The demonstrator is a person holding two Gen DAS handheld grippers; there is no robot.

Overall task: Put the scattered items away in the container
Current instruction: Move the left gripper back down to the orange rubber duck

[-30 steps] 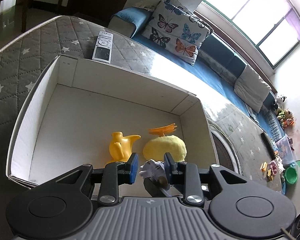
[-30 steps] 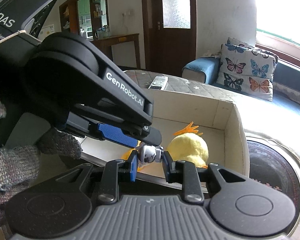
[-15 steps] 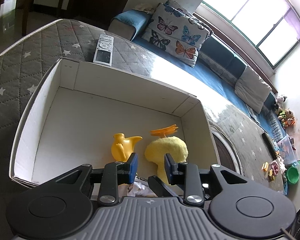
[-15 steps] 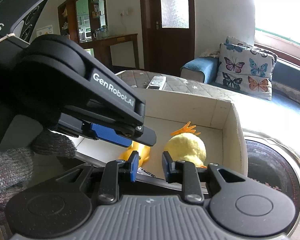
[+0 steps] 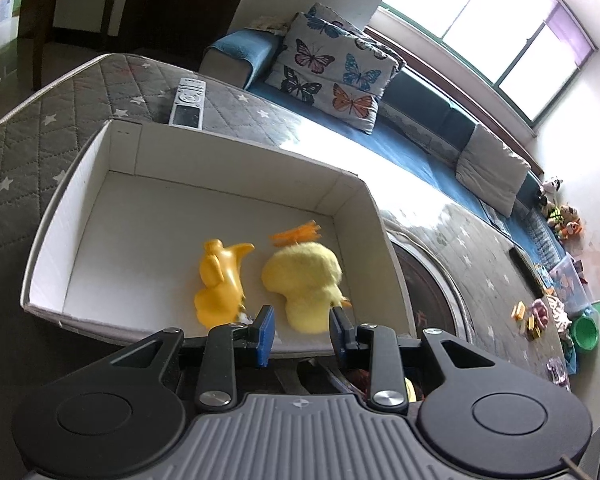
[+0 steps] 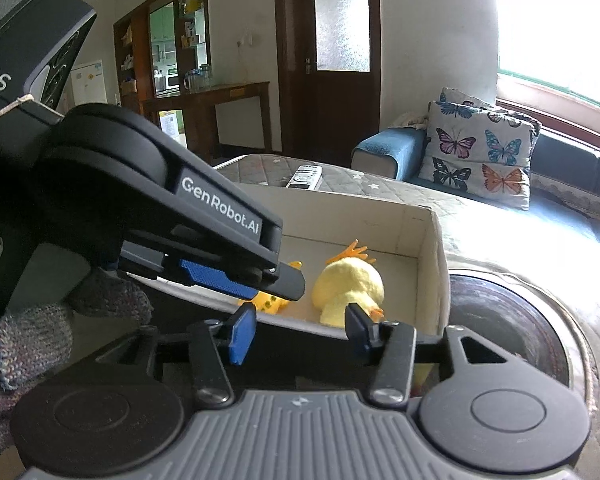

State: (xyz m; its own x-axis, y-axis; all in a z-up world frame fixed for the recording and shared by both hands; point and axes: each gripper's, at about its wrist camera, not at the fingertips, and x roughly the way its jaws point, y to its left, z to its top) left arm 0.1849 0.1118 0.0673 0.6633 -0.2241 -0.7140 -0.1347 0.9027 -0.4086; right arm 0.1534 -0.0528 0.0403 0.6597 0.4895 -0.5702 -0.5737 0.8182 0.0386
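A white cardboard box (image 5: pixel 236 160) stands on the grey quilted table. Inside it lie a yellow plastic duck (image 5: pixel 220 280) and a yellow plush chick with orange feet (image 5: pixel 304 280). A small white-grey toy (image 5: pixel 242 315) peeks out by the duck at the box's near wall. My left gripper (image 5: pixel 302 334) is open and empty above the box's near edge. My right gripper (image 6: pixel 296 332) is open and empty just outside the box (image 6: pixel 432 240). The left gripper's body (image 6: pixel 160 208) fills the left of the right wrist view. The chick (image 6: pixel 350 284) and duck (image 6: pixel 266 302) show there too.
A remote control (image 5: pixel 187 102) lies on the table behind the box. A round dark inset (image 5: pixel 428 292) sits in the table right of the box. A blue sofa with a butterfly cushion (image 5: pixel 332 68) runs behind. Toys and a green bowl (image 5: pixel 586 332) lie at the far right.
The small grey-white toy held between the fingers one second ago has dropped into the box. Both grippers have opened wider and drawn back from the box a little.
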